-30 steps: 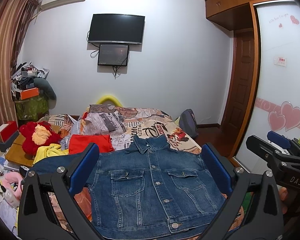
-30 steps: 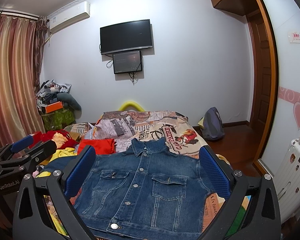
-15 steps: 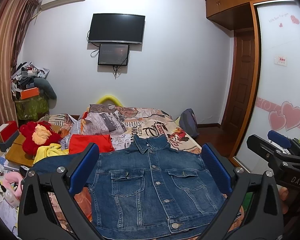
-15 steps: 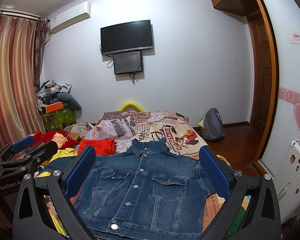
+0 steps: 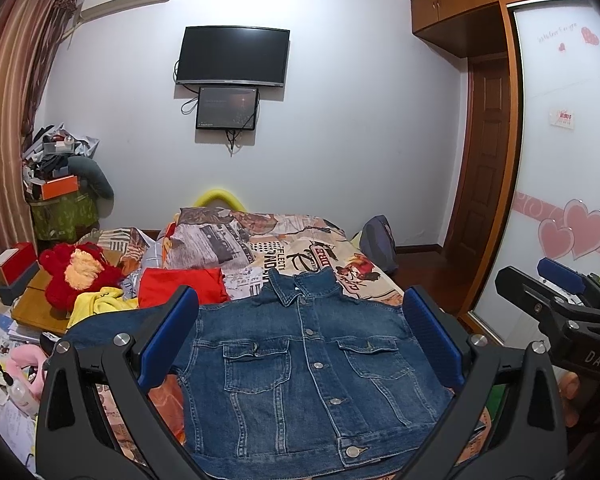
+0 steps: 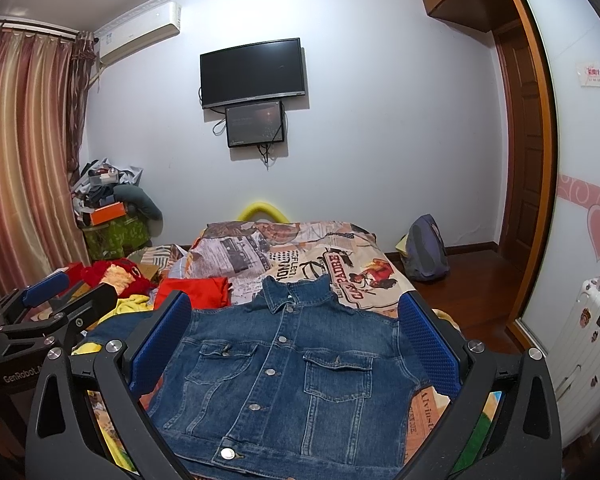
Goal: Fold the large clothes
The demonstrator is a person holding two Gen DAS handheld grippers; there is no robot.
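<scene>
Denim jacket (image 5: 300, 364) flat, buttoned, collar far.

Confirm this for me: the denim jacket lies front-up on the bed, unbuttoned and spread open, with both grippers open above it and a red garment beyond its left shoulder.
One detail is wrong: the denim jacket is buttoned shut down the front, not spread open, as the left wrist view shows. The rest holds: it lies front-up on the bed, the left gripper and right gripper are open above it, and the red garment lies beyond.
</scene>
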